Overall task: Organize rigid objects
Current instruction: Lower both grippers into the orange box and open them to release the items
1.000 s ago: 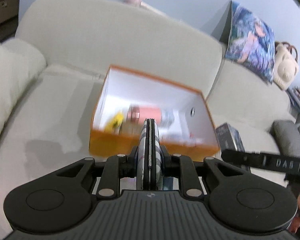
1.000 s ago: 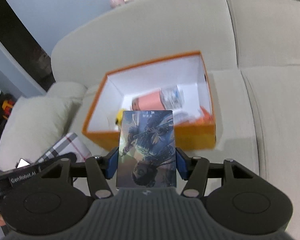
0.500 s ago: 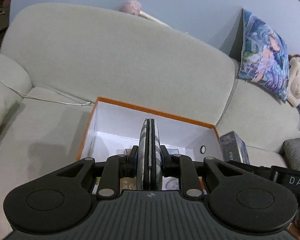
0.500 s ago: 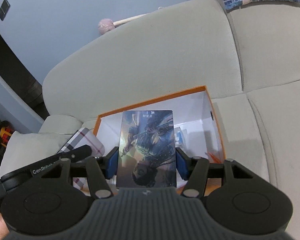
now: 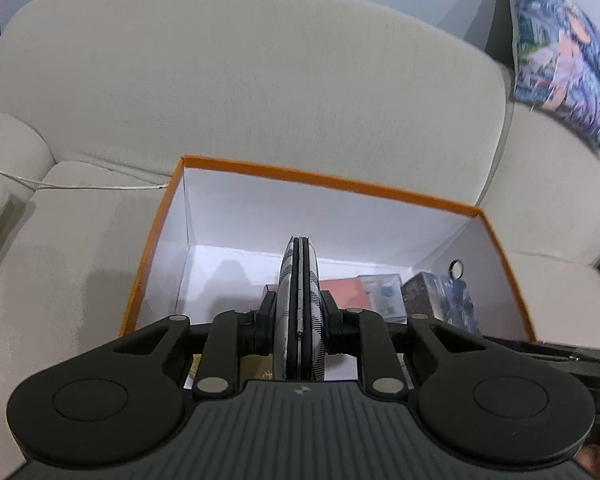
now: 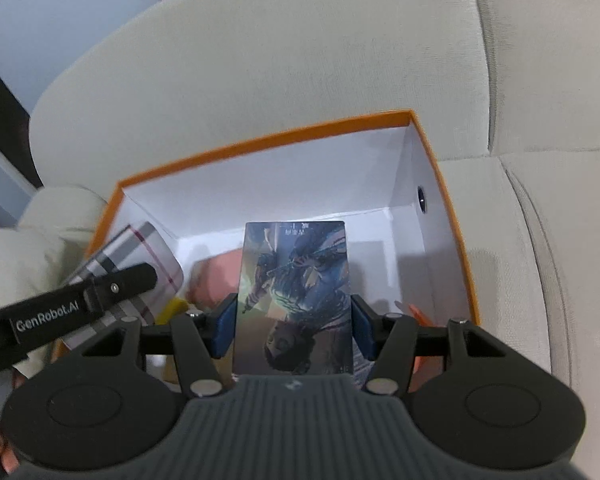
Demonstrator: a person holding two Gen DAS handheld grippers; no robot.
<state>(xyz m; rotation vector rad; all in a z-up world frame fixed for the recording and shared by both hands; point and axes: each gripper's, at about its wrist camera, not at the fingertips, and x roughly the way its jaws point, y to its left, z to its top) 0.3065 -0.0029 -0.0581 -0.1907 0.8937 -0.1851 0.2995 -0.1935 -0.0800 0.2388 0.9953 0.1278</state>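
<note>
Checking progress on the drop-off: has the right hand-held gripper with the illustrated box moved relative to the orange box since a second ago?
Yes. The right hand-held gripper has come forward and down: its illustrated box now sits inside the orange box walls, not before its front wall.

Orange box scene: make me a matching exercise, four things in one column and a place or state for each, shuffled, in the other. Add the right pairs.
Things:
1. plaid case
2. illustrated box
3. orange box
4. printed cushion

Places or states:
A. open on the sofa seat, things inside
B. clamped edge-on in the left gripper
C. leaning on the sofa back, off to one side
D. held flat in the right gripper, picture upside down

Pairs: 1-B, 2-D, 3-A, 4-C
</note>
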